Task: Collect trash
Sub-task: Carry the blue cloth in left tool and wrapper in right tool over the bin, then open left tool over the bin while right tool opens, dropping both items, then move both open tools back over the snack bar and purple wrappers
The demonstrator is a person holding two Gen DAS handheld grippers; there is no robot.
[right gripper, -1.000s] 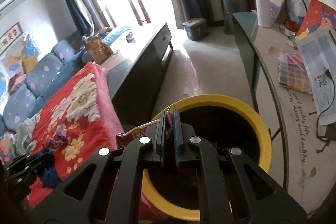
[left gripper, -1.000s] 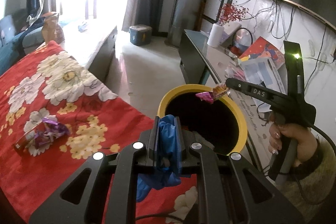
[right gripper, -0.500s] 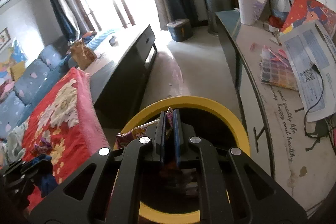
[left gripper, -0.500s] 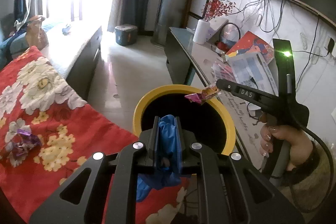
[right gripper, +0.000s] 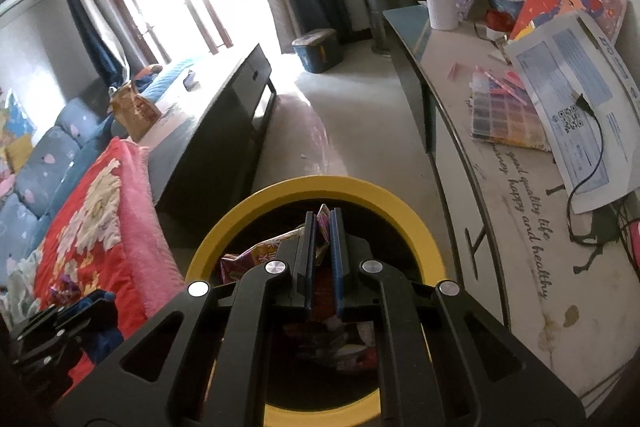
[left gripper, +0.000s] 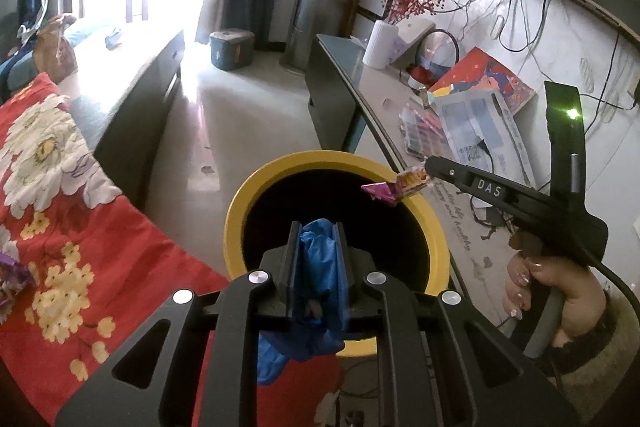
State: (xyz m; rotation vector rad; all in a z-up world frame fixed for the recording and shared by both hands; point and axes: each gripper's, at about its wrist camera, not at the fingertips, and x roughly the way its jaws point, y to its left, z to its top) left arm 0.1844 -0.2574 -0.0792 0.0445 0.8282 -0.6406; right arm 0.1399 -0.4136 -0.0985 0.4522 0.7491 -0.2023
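Left wrist view: the left gripper (left gripper: 318,259) clamps a crumpled blue plastic glove (left gripper: 316,267) at the near rim of a round yellow-rimmed black bin (left gripper: 236,223); the right gripper (left gripper: 428,173) pinches a pink and orange snack wrapper (left gripper: 396,185) over the far rim; 1 purple wrapper (left gripper: 10,279) lies uncollected on the red floral blanket (left gripper: 80,227). Right wrist view: narrow jaws hold the wrapper above discarded packets (right gripper: 340,339) in the bin, so collection looks partly done

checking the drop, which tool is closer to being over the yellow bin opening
Right. The right tool holds the snack wrapper over the far rim of the yellow bin; the left tool, gripping the blue glove, sits at the near rim.
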